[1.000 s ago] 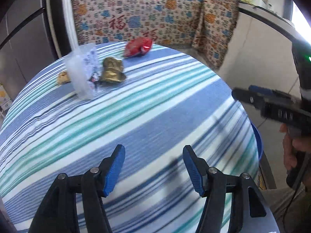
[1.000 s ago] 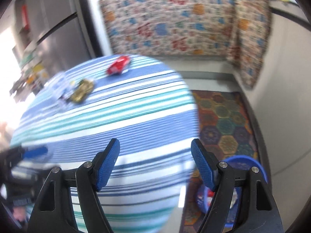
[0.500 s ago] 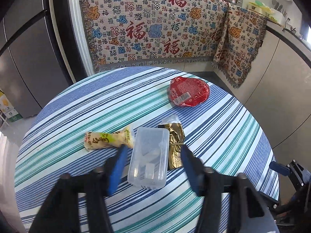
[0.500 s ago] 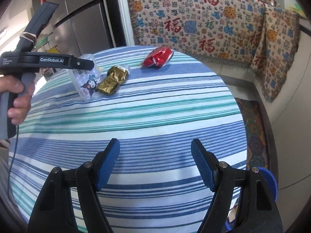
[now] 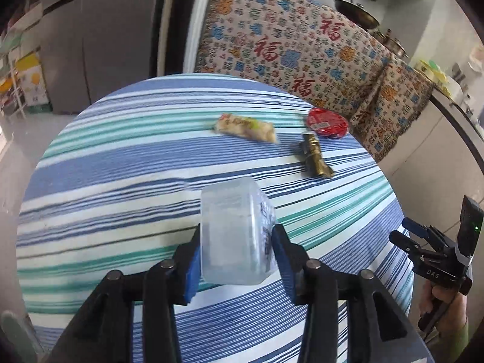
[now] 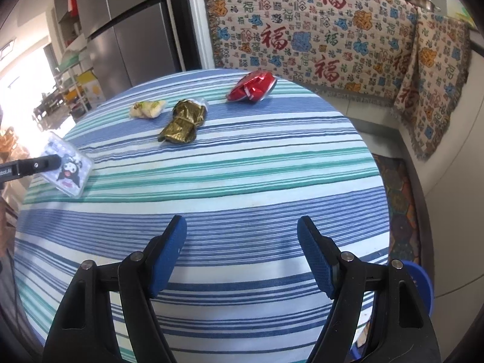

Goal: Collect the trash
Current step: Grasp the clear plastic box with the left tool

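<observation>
my left gripper (image 5: 237, 252) has the clear plastic box (image 5: 237, 236) between its blue fingers (image 5: 192, 267), both pads against its sides, lifted off the striped table (image 5: 121, 163) and hanging over the near part of the cloth. the jaws are easing wider at this moment, and that is my main worry: the box is smooth, hollow and light, so with less squeeze i judge it could slide out of the fingers and drop back on the table, or twist in the grip and tip sideways. its long axis runs away from me, out along the line of my fingers, with the rounded far end pointing toward the gold wrapper (image 5: 314, 158) and the printed face turned to my right. i hold it only by the near end, so the free end may sag. beyond the box lie the yellowish snack packet (image 5: 245, 127) and, past the gold wrapper, the red lid (image 5: 326, 122) near the far edge. my right gripper (image 6: 242, 257) stands wide apart with nothing in it, over the near side of the table. the blue bin (image 6: 420, 281) sits on the floor just beside the table's right edge, so the carry must cross the whole cloth.
</observation>
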A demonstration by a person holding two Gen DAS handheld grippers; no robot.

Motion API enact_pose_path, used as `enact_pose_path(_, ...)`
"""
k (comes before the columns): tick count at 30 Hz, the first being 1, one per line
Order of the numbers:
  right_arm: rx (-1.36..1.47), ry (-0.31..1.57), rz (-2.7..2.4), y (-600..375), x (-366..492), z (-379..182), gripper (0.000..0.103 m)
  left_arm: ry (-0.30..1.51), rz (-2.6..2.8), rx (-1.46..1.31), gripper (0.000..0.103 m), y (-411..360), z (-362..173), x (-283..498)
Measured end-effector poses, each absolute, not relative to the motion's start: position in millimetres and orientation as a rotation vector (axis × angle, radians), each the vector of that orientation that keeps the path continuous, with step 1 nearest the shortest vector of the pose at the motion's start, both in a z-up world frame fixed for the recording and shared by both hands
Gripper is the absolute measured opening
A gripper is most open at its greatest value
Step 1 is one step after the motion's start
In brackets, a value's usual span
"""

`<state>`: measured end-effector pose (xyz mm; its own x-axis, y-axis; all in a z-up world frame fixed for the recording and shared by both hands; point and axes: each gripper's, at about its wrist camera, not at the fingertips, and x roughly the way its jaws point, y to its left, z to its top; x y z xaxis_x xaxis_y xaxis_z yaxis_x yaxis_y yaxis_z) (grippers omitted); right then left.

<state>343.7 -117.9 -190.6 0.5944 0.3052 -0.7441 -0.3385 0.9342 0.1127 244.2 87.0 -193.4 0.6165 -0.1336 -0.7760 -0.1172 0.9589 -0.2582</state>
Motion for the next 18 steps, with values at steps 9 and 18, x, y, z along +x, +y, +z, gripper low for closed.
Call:
enact_pose_path(9,-0.060,0.856,0.385,-113,340,-193,0.077,0.922,0.007,-0.233,0.069,139,-191,229)
enact_pose_path(18,-0.059,0.870,0.371,-119,339,-198,0.077,1.064,-0.383,0.004,0.078,118,-217,272)
